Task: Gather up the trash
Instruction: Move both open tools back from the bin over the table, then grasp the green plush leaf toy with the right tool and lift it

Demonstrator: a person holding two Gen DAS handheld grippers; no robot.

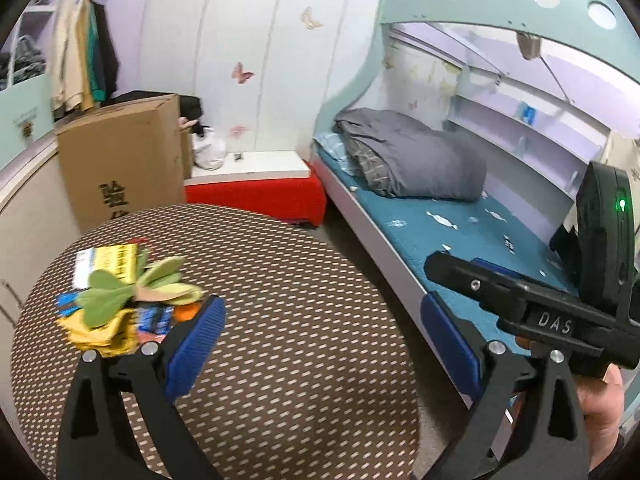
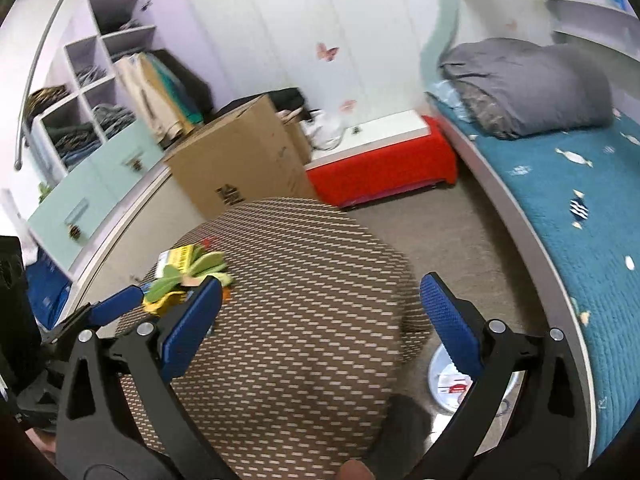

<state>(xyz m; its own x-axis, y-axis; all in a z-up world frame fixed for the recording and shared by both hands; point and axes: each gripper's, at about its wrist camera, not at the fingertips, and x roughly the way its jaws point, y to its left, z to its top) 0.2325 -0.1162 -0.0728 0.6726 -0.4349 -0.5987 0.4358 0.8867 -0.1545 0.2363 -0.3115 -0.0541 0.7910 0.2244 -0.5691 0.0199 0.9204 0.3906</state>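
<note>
A heap of wrappers (image 1: 120, 304), yellow, blue and green, lies at nine o'clock on the round table (image 1: 280, 320). The bin (image 2: 444, 400) holds a packet. Both the left gripper (image 1: 320, 344) and the right gripper (image 2: 316, 320) are spread, empty.

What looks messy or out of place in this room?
A loose heap of crumpled yellow and blue wrappers with green leaf-shaped scraps lies on the brown patterned round table, near its left edge. Beside the table, a pale round bin on the floor already holds some rubbish.
</note>
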